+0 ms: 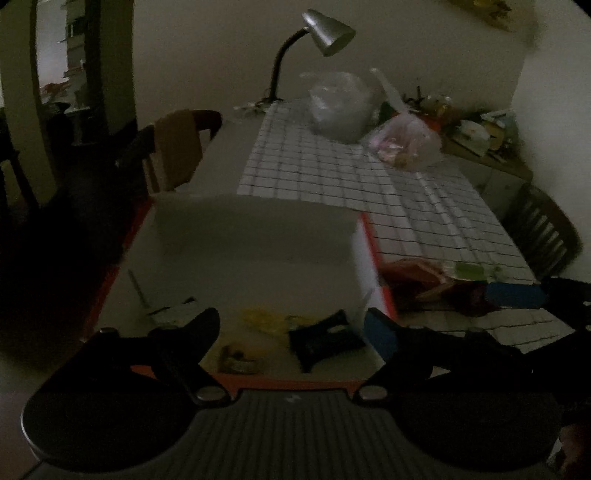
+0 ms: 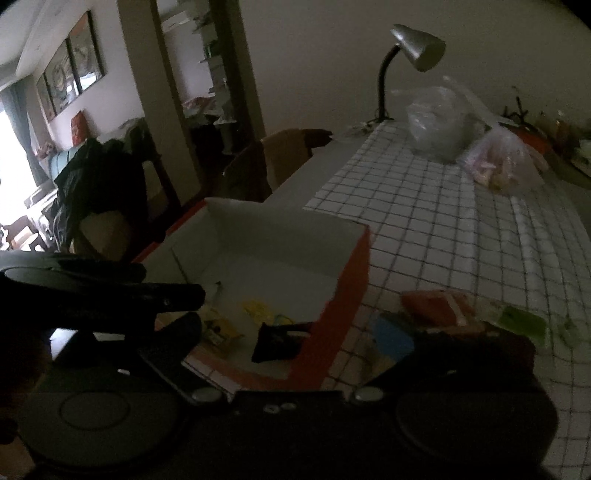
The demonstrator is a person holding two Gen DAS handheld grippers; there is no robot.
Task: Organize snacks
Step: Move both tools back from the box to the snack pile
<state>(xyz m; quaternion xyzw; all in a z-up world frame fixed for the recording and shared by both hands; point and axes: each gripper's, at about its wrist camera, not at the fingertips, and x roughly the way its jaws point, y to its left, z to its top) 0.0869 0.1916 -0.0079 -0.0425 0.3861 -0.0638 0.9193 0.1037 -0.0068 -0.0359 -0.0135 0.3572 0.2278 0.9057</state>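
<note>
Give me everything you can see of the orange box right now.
The orange box is a shallow, open-topped carton, cardboard by its look, orange outside and white inside. It sits flat on the checked tablecloth at the table's near end. Inside lie a black packet, a yellow wrapper and another small snack. Neither gripper touches it.

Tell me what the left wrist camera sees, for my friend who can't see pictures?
An open left claw hovers over a white box with orange sides holding a black packet and a yellow packet. Behind it a checked tablecloth carries plastic bags and a silver desk lamp.
</note>
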